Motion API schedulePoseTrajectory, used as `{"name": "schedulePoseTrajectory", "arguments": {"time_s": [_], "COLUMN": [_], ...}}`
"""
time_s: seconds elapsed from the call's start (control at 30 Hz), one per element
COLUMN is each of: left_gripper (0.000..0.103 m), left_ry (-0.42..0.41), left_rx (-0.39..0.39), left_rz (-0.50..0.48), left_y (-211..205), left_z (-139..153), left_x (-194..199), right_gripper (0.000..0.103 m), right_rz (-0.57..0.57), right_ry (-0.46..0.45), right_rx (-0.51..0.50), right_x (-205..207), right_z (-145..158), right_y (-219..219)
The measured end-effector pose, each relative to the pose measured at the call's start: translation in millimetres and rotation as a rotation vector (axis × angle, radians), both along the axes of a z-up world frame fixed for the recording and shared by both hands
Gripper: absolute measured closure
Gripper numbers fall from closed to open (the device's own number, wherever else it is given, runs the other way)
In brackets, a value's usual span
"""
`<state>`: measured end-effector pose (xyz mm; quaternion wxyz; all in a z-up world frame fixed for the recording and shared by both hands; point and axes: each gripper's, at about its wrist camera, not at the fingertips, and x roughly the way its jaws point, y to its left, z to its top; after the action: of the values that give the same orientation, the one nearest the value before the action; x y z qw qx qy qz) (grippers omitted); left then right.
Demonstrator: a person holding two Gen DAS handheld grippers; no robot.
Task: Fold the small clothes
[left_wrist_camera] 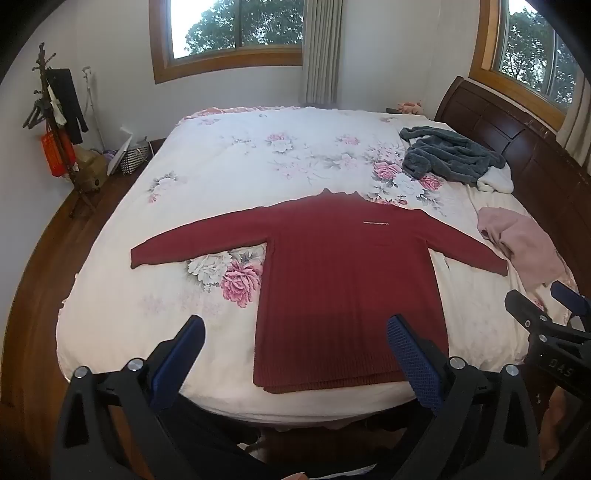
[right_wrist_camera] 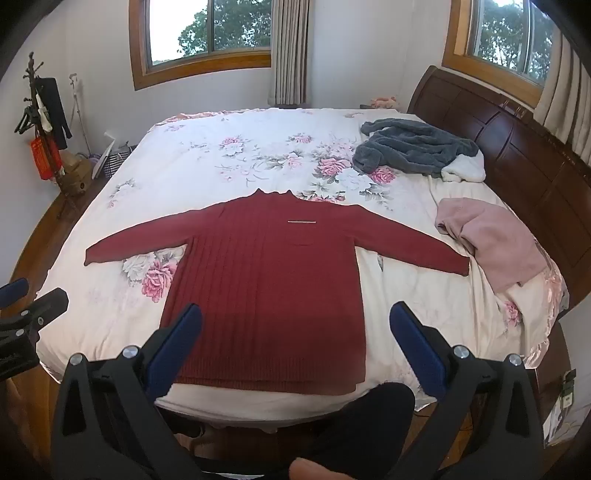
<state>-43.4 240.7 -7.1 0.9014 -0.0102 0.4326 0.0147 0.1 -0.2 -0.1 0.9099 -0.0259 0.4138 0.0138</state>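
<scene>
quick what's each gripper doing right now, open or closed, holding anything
Left gripper: open, holding nothing, above the red sweater's hem.
Right gripper: open, holding nothing, also above the hem.

Dim and soft throughout, lit only by daylight from two blown-out windows (left_wrist_camera: pixel 236 29), (right_wrist_camera: pixel 506 33), with a faint shadow band across the sweater (right_wrist_camera: pixel 266 317), bowed fisheye edges, dark vignetted corners, and perhaps slight blur at the rim.
</scene>
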Motion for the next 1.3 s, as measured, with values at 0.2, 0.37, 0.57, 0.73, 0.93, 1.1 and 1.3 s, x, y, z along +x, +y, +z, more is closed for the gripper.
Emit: {"name": "schedulePoseTrajectory", "arguments": {"time_s": [0.2,0.37,0.57,0.73,0.93,1.1,1.3], "left_gripper": [0.004,0.004,0.004,0.004,0.004,0.004,0.004], "left_ry": [0.0,0.0,-0.01,-0.011,-0.018,-0.021,-0.024], "left_rx": [-0.009,-0.014,-0.002,-0.002,-0.006,-0.006,-0.006], "left_rz": [0.008,0.009,0.004,0.005,0.007,0.009,0.009], "left_y": [3.0,6.4,0.8,1.9,5.9,6.7,7.9], "left_z": [-0.6,-0.9,0.2,1.8,6.9,10.5,11.4], "left_x": [1.4,5.0,0.1,0.8,0.6,-0.8,-1.0], "right_gripper": [0.003,0.003,0.003,0.003,0.003,0.003,0.003], "right_rz": [-0.002,-0.003,-0.002,-0.003,0.0,0.0,0.001], "right_ry": [-0.002,-0.005,-0.01,-0.016,-0.027,-0.033,-0.037], "right_rx": [-0.004,-0.005,-0.004,-0.004,-0.008,-0.008,-0.011], "right_x": [0.3,1.0,3.1,5.6,1.4,1.0,0.1], "right_z": [-0.1,-0.1,1.1,2.0,9.5,10.4,10.0], "right_y": [-0.2,-0.9,3.1,0.9,2.6,2.8,4.0]}}
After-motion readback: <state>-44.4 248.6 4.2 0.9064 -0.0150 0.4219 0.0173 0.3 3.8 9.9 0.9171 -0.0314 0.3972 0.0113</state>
